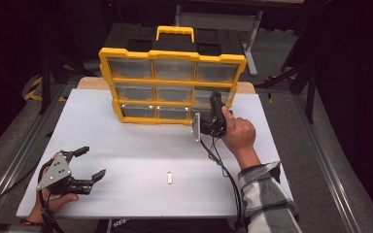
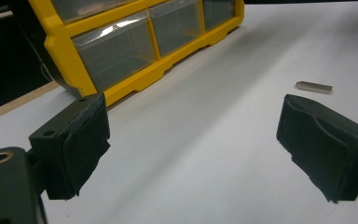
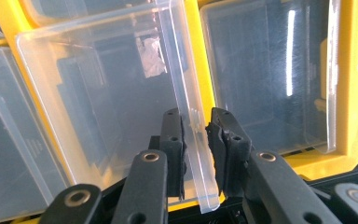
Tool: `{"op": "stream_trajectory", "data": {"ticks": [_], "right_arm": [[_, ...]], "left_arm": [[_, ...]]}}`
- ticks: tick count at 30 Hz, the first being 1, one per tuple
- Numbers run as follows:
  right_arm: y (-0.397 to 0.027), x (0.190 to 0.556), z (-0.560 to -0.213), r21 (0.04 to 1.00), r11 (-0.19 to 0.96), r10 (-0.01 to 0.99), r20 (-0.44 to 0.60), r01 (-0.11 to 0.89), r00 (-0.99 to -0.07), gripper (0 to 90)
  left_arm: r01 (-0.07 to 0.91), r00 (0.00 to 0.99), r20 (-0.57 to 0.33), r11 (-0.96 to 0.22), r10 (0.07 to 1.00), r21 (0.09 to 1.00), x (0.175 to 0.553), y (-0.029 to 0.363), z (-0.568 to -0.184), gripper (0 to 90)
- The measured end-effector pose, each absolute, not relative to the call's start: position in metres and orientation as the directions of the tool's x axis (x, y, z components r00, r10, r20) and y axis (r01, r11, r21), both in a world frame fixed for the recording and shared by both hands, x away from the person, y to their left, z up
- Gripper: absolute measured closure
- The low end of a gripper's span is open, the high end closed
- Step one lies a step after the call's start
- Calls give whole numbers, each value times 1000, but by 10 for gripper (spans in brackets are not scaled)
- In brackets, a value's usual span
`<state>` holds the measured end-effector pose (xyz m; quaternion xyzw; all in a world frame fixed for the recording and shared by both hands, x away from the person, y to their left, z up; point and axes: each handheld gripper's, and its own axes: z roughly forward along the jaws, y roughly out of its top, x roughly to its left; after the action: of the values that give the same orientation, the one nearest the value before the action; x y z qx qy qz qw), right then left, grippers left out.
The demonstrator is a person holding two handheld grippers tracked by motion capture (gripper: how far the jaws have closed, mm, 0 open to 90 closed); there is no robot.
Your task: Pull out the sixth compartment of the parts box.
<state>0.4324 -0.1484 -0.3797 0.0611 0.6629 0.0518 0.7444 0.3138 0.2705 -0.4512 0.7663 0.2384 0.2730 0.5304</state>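
Looking down from the high view, a yellow organizer case [image 1: 172,77] stands upright at the far side of the white table [image 1: 126,145], its clear bins facing the person. The right gripper [image 1: 217,104] reaches into its lower right corner, while the left gripper [image 1: 91,162] rests near the table's front left edge with its jaws spread, nothing between them. A small metal bar [image 1: 170,178] lies loose on the table.

The left gripper view confirms those jaws wide apart — the metal bar [image 2: 313,87] sits beyond them, untouched.

In the right gripper view, the right gripper [image 3: 196,135] has closed on the side wall of a clear plastic bin [image 3: 102,98], which juts out of its yellow frame. The bin looks light, thin-walled and slick — likely to flex or slip under a hard pinch. The wall's edge, low near the front corner where it is stiffest, seems the sound place to hold.
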Motion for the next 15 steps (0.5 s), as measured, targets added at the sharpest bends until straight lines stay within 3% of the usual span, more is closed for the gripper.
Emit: {"op": "stream_trajectory", "data": {"ticks": [15], "right_arm": [[-148, 420, -381, 169, 986, 168, -979, -2, 116, 760]], "left_arm": [[77, 745, 165, -329, 646, 941, 314, 270, -451, 101]]}}
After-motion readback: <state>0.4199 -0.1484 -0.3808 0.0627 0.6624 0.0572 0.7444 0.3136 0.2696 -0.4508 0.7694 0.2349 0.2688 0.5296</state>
